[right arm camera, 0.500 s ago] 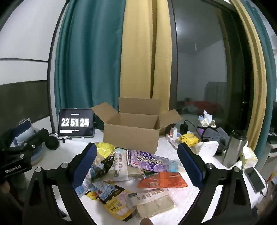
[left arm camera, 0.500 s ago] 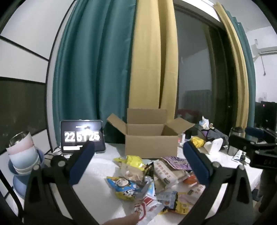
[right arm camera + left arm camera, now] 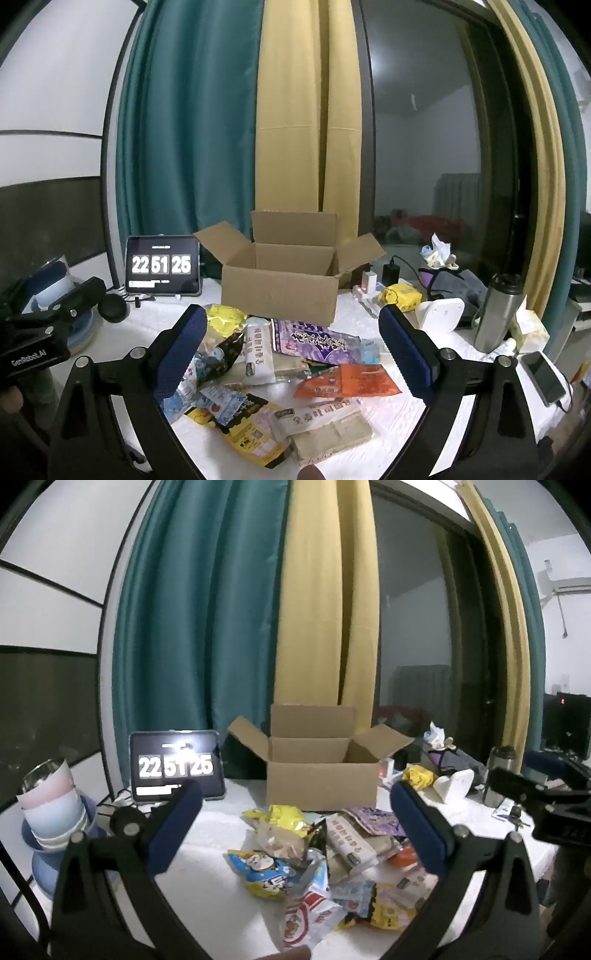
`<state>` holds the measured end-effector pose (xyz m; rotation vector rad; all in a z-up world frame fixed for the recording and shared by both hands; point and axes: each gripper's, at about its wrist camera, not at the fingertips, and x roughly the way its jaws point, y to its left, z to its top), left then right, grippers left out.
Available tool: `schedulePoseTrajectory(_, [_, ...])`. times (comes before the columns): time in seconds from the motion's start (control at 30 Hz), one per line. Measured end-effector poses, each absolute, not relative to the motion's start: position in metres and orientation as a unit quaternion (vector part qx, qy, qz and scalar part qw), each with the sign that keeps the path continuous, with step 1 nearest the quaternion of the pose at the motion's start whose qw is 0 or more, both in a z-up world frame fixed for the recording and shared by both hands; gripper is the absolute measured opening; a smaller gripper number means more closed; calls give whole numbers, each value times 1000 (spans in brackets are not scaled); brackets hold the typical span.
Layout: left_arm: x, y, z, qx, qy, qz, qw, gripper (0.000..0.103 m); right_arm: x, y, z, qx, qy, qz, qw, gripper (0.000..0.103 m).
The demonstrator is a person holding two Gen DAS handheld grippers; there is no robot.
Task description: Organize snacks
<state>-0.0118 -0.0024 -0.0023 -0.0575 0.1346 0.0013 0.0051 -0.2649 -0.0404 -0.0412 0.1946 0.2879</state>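
Teal and yellow curtains hang behind a white table (image 3: pixel 388 417), with a dark window to the right. On the table an open cardboard box (image 3: pixel 280 291) stands upright, all four flaps spread outward, its opening facing up. In front of the box lies a loose pile of snack packets (image 3: pixel 280 373), overlapping one another: a purple packet (image 3: pixel 317 341) nearest the box, an orange packet (image 3: pixel 351 380) beside it, a yellow packet (image 3: pixel 255 435) towards the near edge.

Seen from its own camera, the left gripper (image 3: pixel 295 827) hangs above the table with its blue-padded jaws spread wide and nothing between them; the pile (image 3: pixel 325 853) sits below and ahead of the gap, the box (image 3: pixel 321 771) beyond it. The right gripper (image 3: pixel 291 339) also stands wide apart and empty, its jaws framing the pile from above without touching it.

To the left, a tablet clock (image 3: pixel 162 266) leans near the box, and stacked bowls (image 3: pixel 55 812) sit at the table's left edge. To the right, a steel flask (image 3: pixel 498 314), a white stand (image 3: pixel 439 314) and a phone (image 3: pixel 545 376) crowd that side. Bare tabletop shows left of the pile and between pile and flask.
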Motion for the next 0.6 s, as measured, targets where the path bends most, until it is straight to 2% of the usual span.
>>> schedulePoseTrajectory(0.6, [-7, -2, 12, -26, 76, -2, 997, 102, 6, -264, -41, -21, 100, 142, 985, 96])
